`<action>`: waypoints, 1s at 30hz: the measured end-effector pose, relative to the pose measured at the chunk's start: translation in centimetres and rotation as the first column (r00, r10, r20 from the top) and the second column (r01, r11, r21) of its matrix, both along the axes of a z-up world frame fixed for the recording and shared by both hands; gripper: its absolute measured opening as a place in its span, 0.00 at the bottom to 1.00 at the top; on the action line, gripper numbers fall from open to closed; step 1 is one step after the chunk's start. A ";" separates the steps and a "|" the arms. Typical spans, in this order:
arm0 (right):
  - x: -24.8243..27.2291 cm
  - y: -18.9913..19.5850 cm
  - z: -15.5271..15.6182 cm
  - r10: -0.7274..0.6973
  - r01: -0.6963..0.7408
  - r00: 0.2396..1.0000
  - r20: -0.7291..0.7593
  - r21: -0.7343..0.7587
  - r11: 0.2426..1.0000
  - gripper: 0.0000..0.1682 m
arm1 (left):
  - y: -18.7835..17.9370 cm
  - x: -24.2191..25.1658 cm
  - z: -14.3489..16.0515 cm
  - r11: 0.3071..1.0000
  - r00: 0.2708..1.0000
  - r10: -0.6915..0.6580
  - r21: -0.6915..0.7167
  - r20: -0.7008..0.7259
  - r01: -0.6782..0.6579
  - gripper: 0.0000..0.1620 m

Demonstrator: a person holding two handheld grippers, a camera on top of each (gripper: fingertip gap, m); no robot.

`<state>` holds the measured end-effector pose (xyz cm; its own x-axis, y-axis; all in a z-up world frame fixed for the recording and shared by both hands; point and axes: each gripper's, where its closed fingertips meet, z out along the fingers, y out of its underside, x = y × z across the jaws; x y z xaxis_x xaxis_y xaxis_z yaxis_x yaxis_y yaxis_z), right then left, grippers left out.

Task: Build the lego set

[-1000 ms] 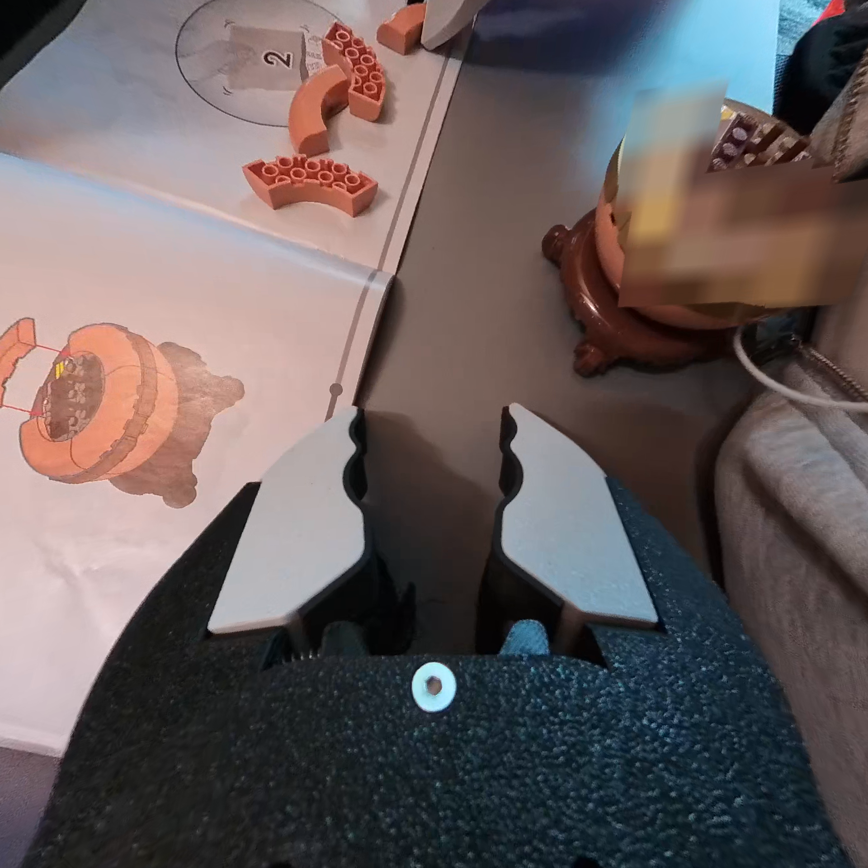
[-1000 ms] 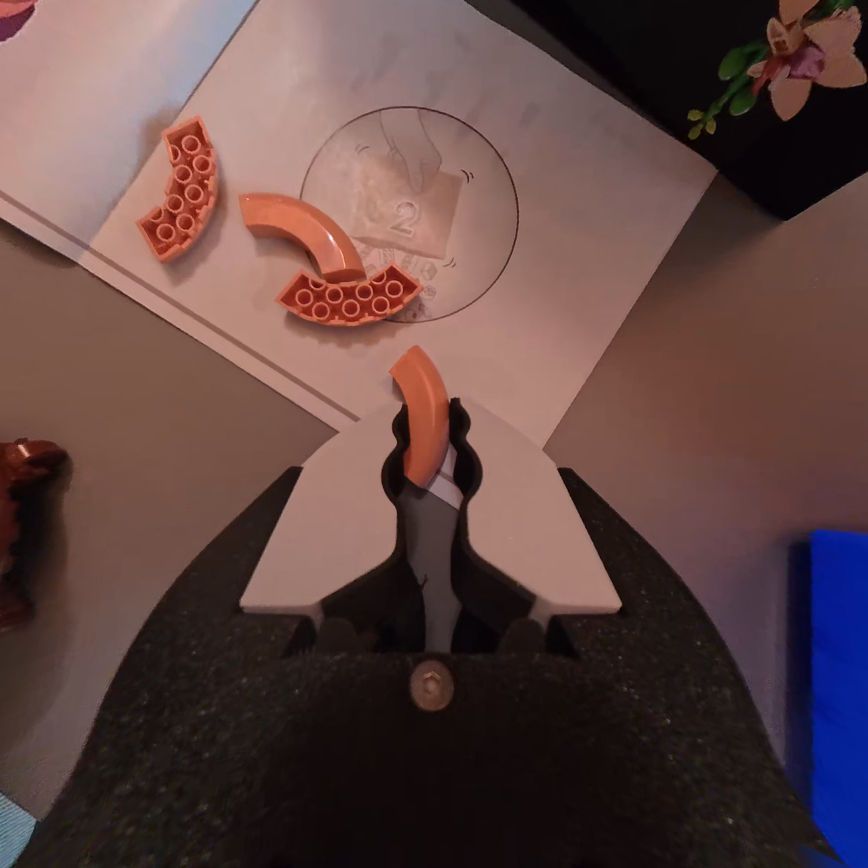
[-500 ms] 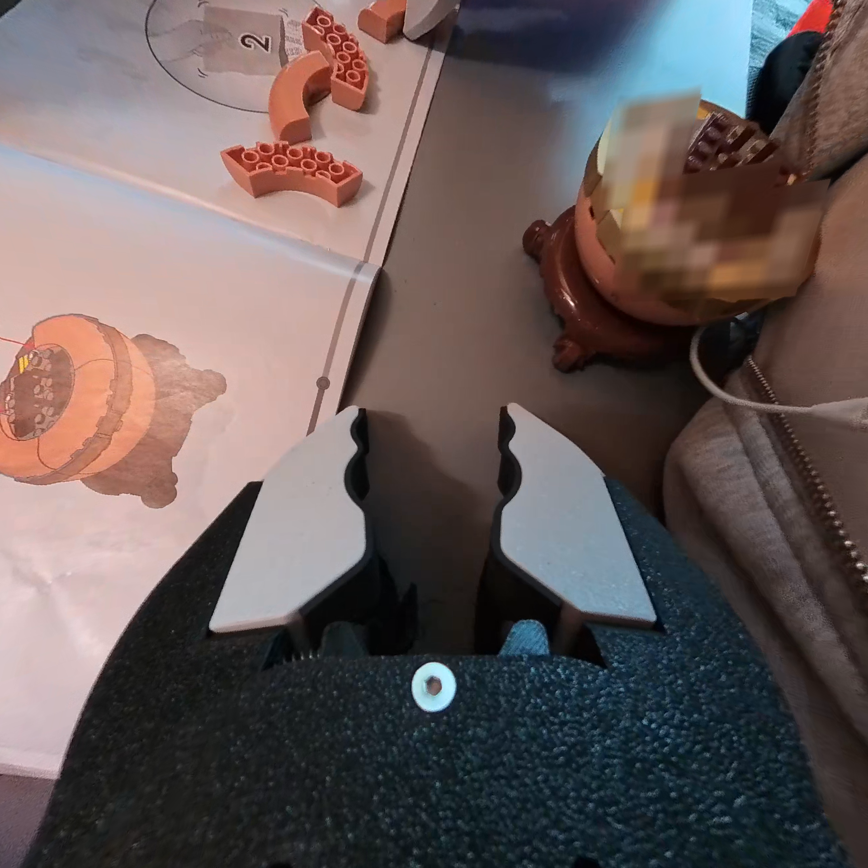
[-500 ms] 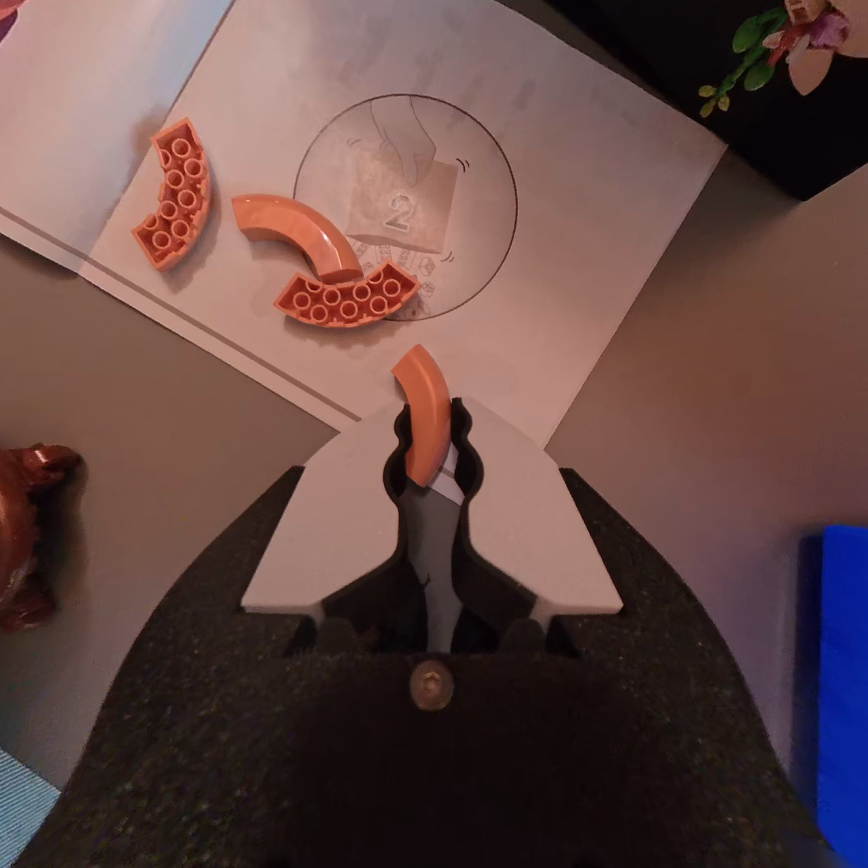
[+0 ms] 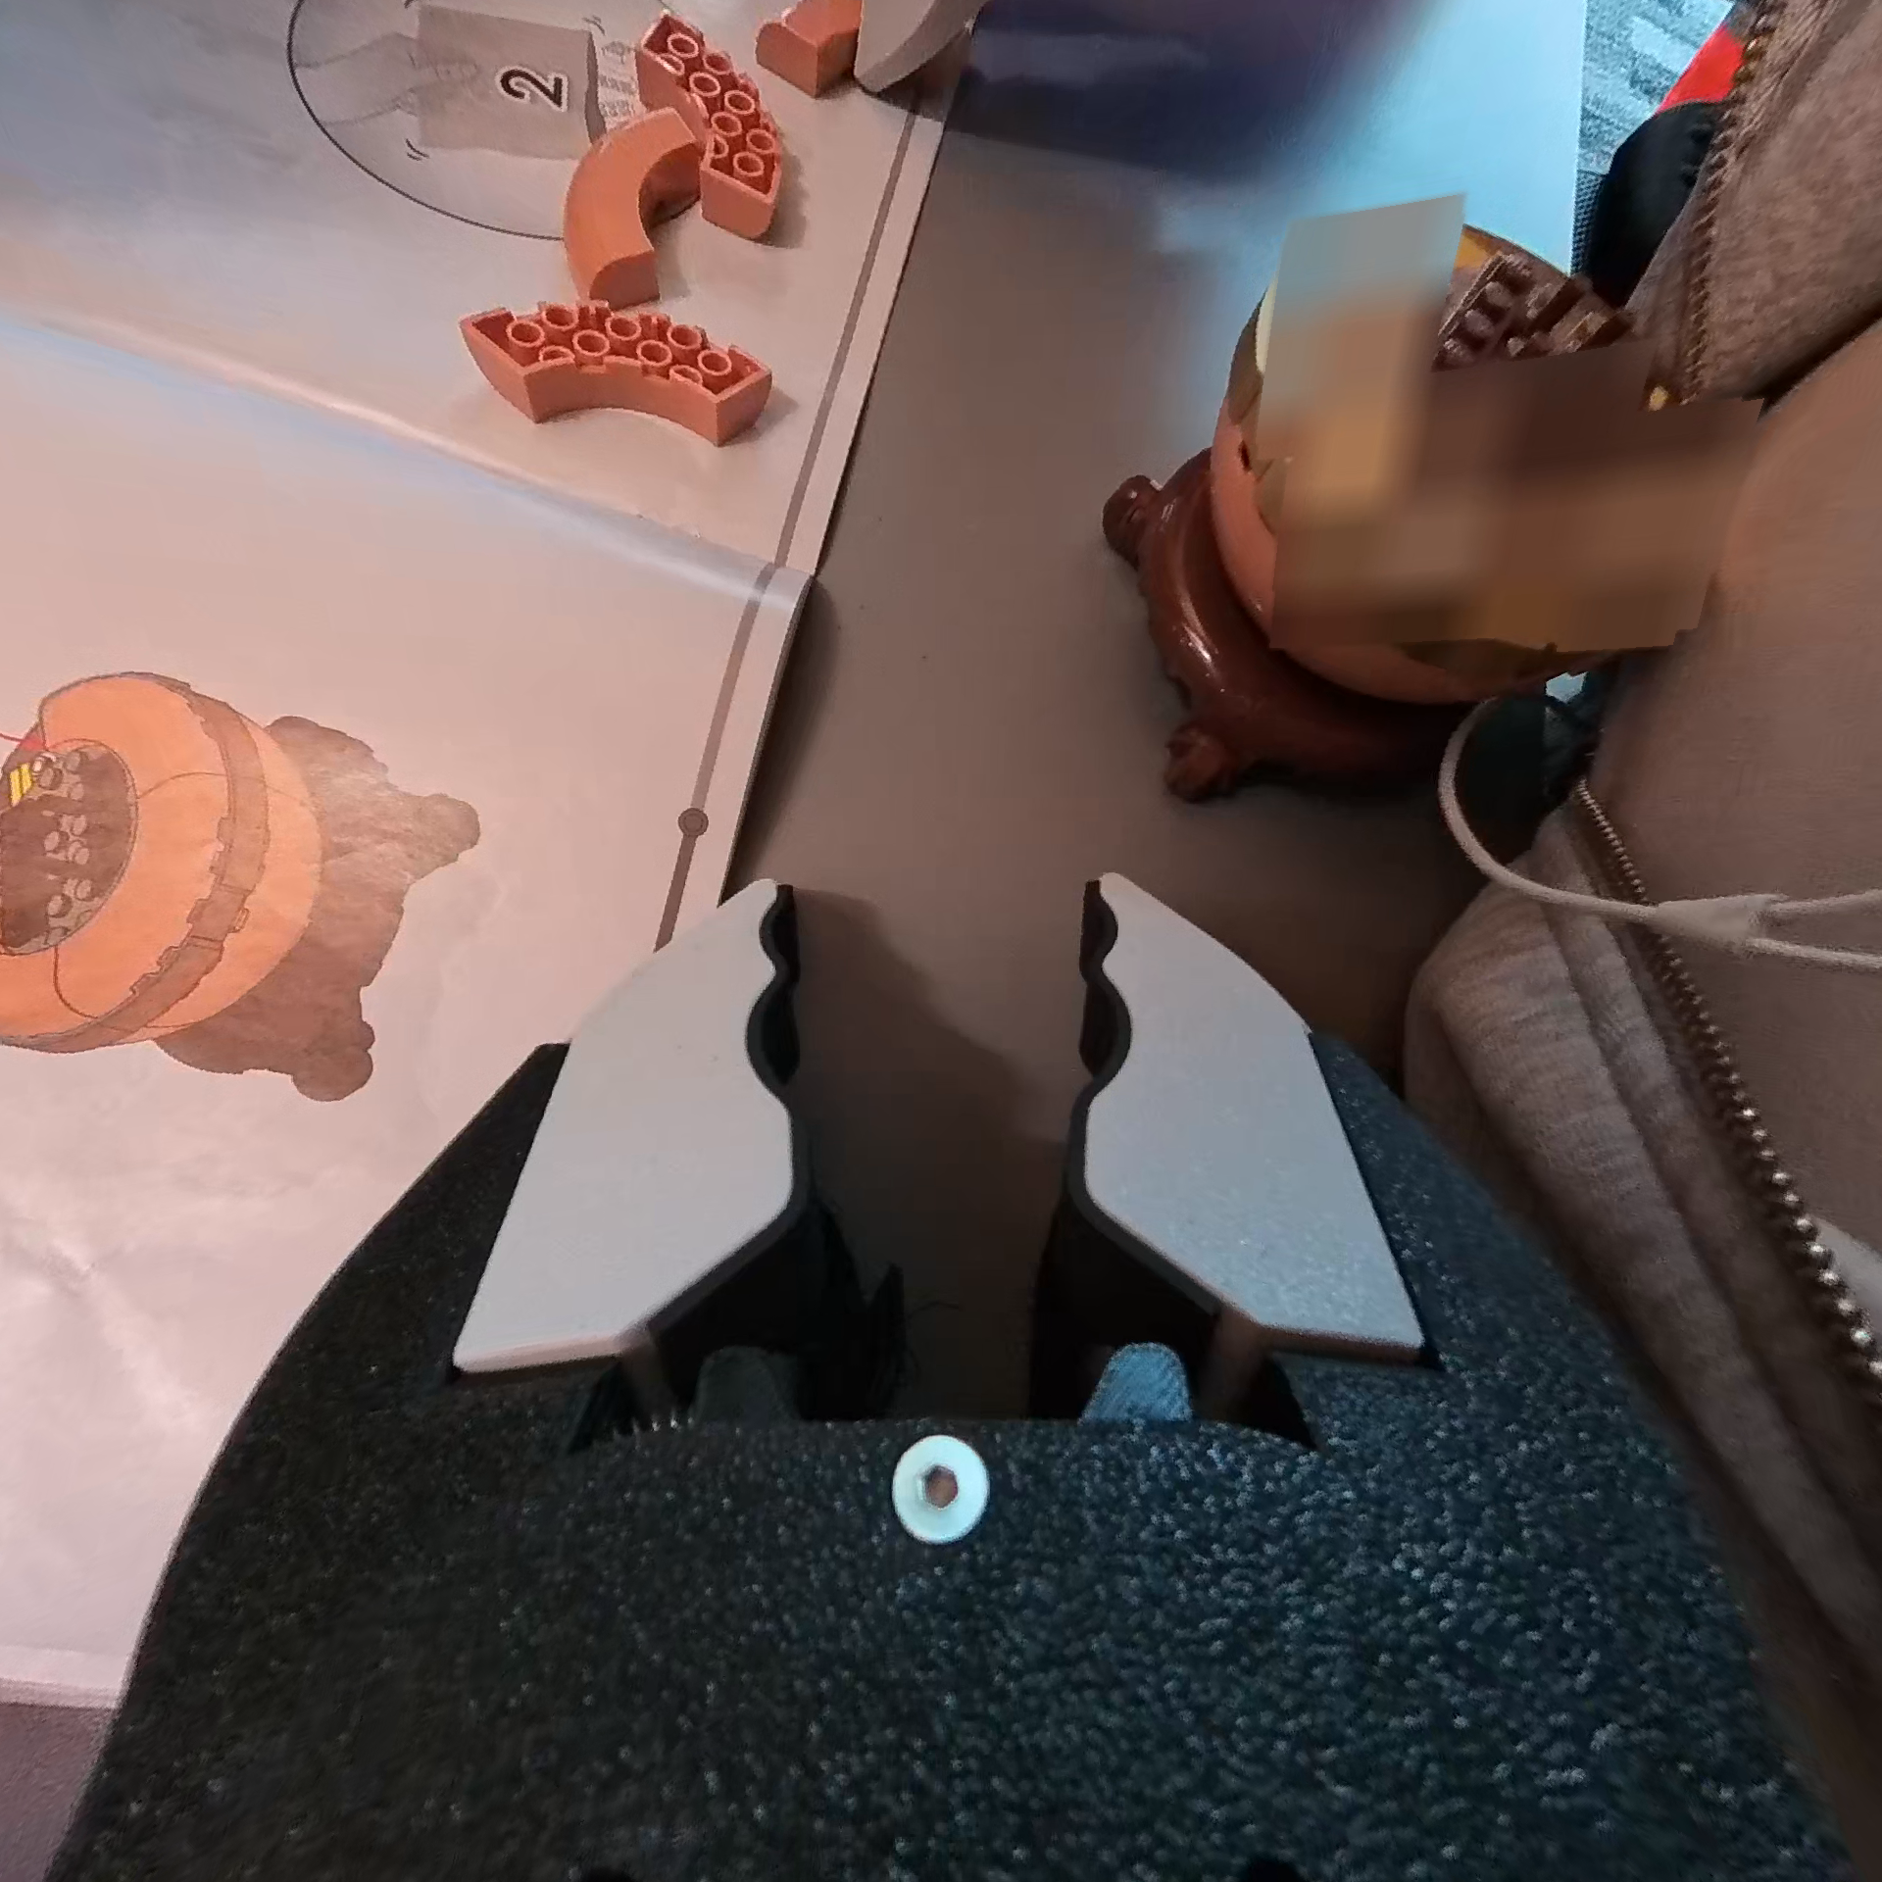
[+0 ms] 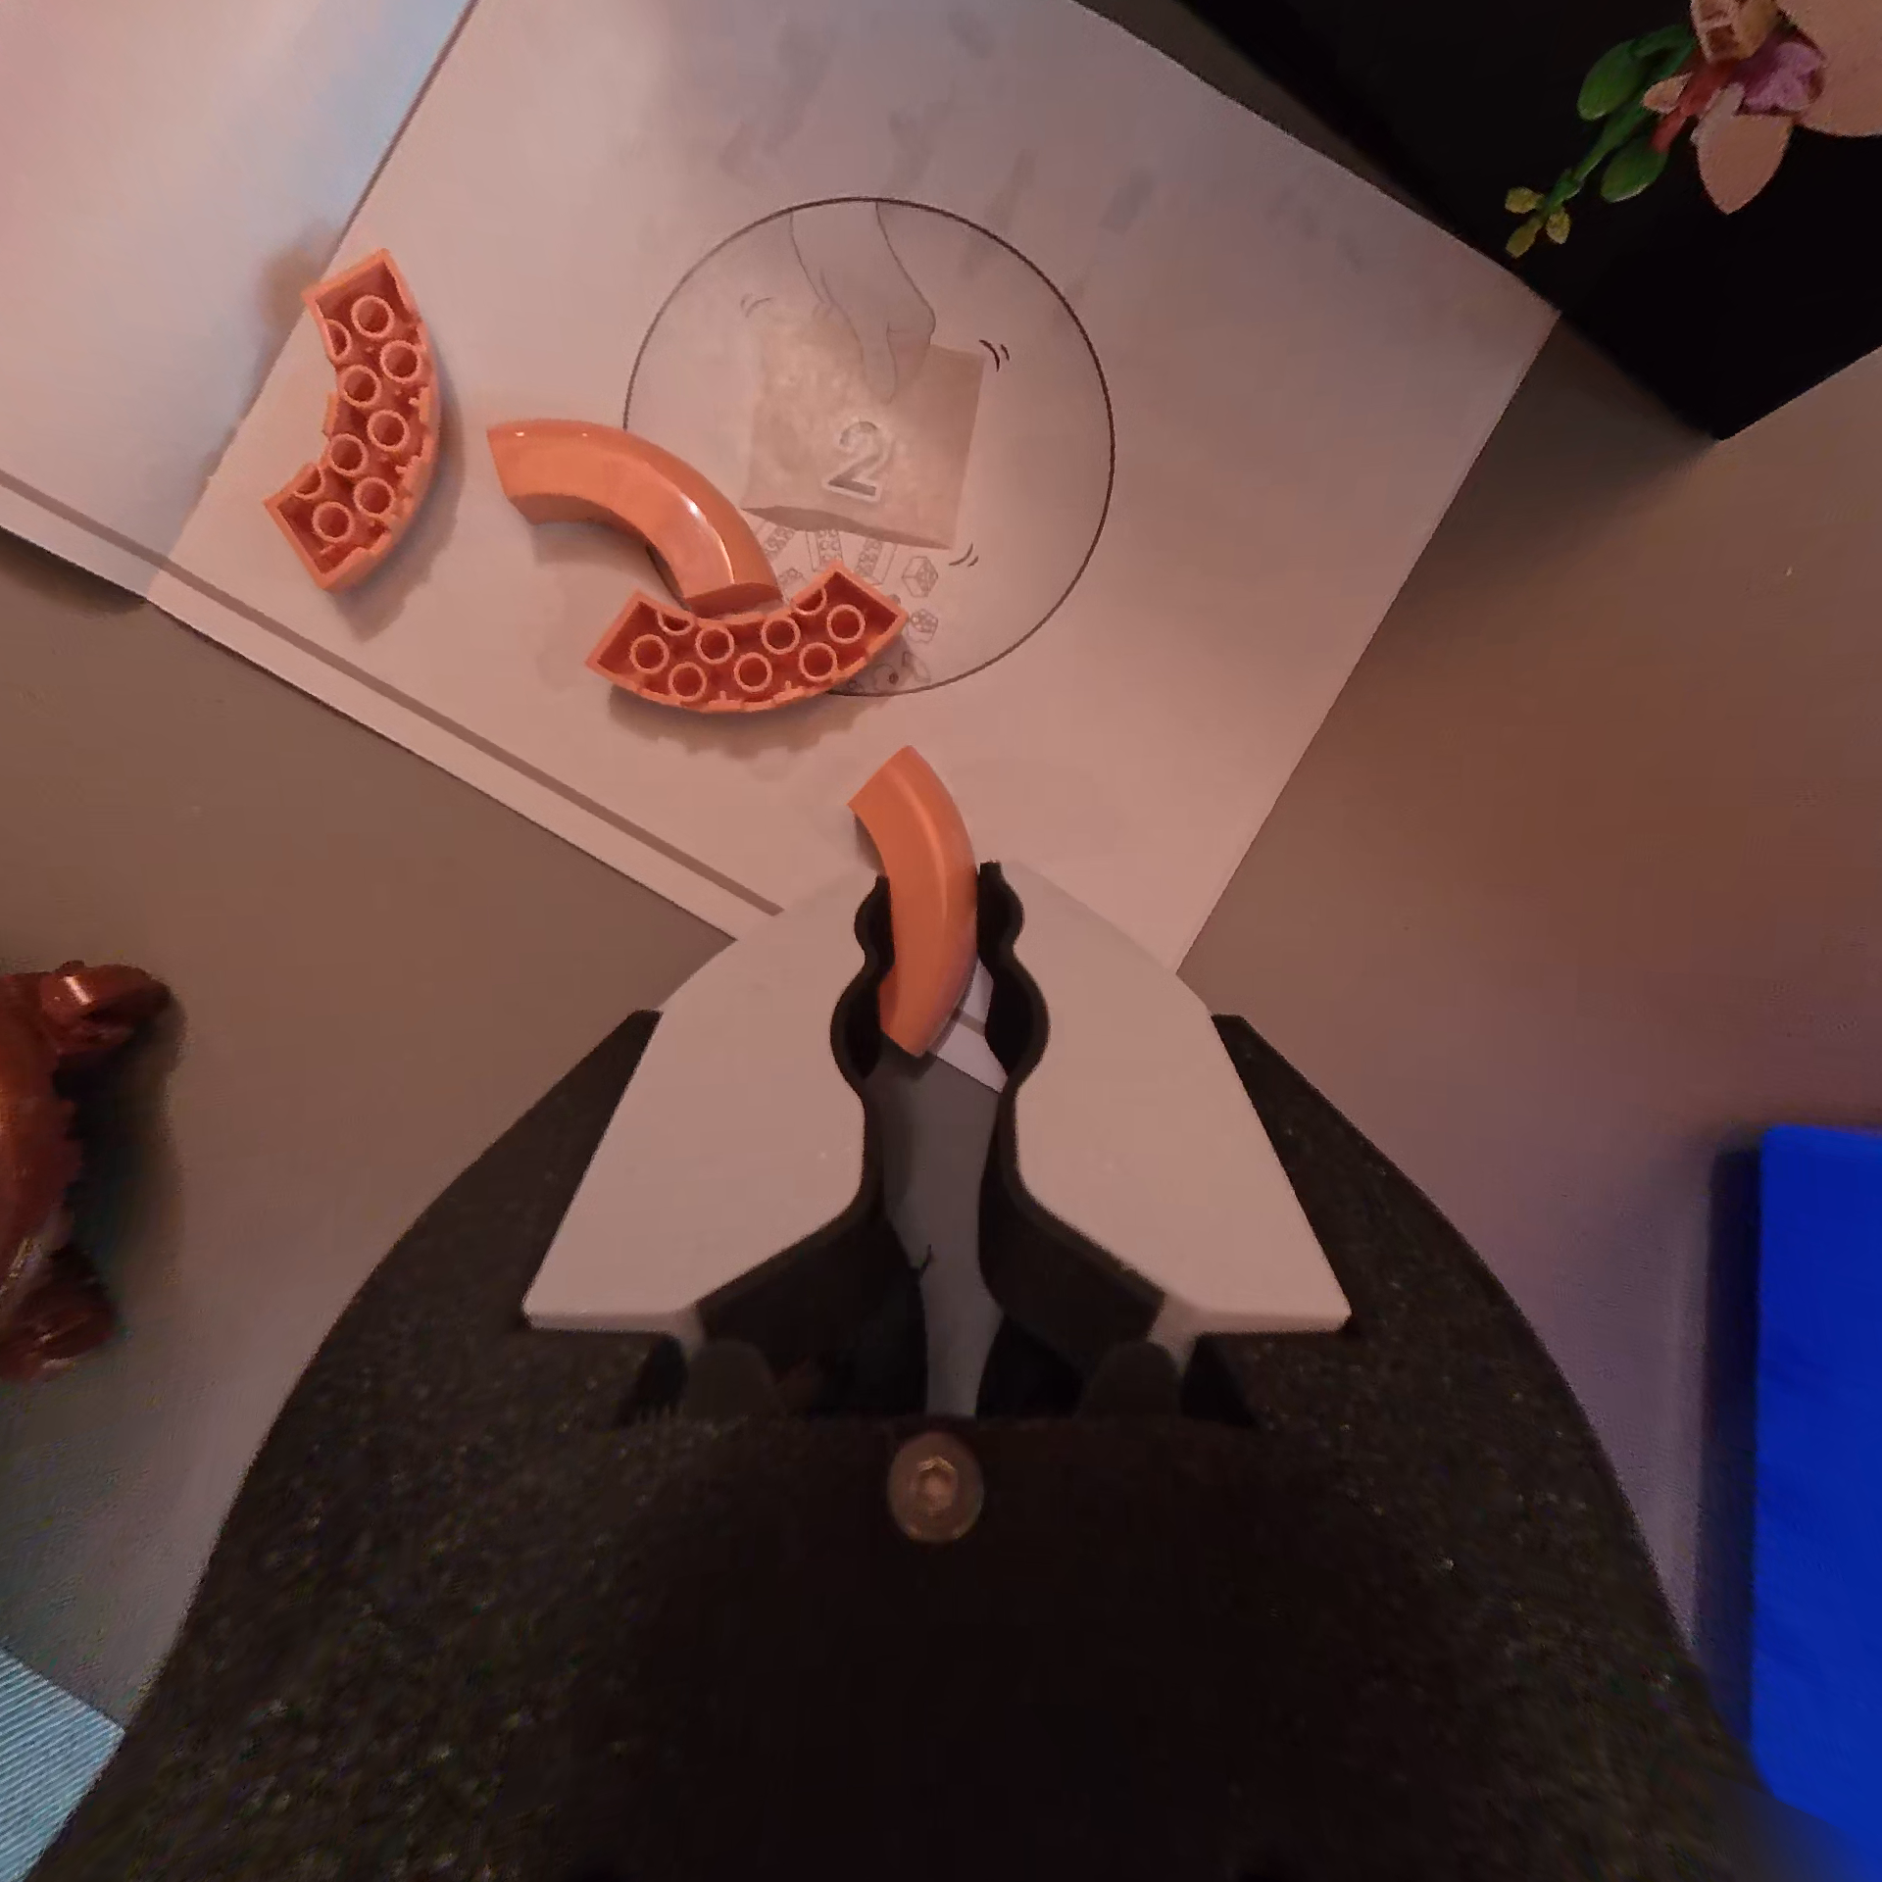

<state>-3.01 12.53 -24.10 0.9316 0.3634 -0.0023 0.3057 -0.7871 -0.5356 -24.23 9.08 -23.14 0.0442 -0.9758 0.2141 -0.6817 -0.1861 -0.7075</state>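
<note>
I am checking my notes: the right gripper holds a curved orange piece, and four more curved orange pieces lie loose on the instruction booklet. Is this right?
Not quite. The right gripper does hold a curved orange piece, but only three more lie loose on the instruction booklet, not four: two stud-side up and one smooth arch. The right wrist view shows this.

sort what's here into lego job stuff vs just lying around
For the build:
- curved brick held in the right gripper
- three loose curved bricks on the instruction booklet
- half-built pot
- left gripper, open and empty

Lying about:
- blue object
- flower sprig
- white cord
</note>
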 end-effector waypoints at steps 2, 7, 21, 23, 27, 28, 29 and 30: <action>0.0 0.0 0.0 -0.002 0.002 1.000 -0.003 0.001 1.000 0.09 | 0.0 0.0 0.0 1.000 1.000 0.002 -0.002 0.001 -0.002 0.33; 0.0 0.0 0.0 -0.004 0.004 1.000 -0.007 0.001 1.000 0.09 | 0.1 0.0 0.0 1.000 1.000 0.004 -0.004 0.002 -0.004 0.32; 0.0 0.0 0.0 -0.001 0.001 1.000 -0.005 0.033 0.999 0.09 | 0.2 -0.1 0.0 1.000 1.000 0.016 -0.015 0.012 -0.015 0.31; 0.0 0.0 0.0 -0.002 0.002 1.000 -0.005 0.039 0.999 0.09 | 0.2 -0.1 0.0 1.000 1.000 0.016 -0.009 0.011 -0.016 0.31; 0.0 0.0 0.0 -0.001 0.002 1.000 -0.009 0.046 0.999 0.09 | 0.2 -0.1 0.0 1.000 1.000 0.020 -0.009 0.013 -0.020 0.30; 0.0 0.0 0.0 -0.002 0.002 1.000 -0.012 0.048 0.999 0.09 | 0.2 -0.1 0.0 1.000 1.000 0.020 -0.010 0.012 -0.020 0.30; 0.0 0.0 0.0 -0.003 0.003 1.000 -0.016 0.050 0.999 0.09 | 0.2 -0.1 0.0 1.000 1.000 0.021 -0.010 0.011 -0.021 0.30; 0.0 0.0 0.0 -0.004 0.005 1.000 -0.018 0.053 0.999 0.09 | 0.3 -0.1 0.0 1.000 1.000 0.022 -0.008 0.009 -0.021 0.30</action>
<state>-2.99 12.56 -24.09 0.9331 0.3595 0.0000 0.2923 -0.7587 -0.5822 -24.31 9.34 -23.14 0.0633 -0.9729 0.2225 -0.6714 -0.2065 -0.7118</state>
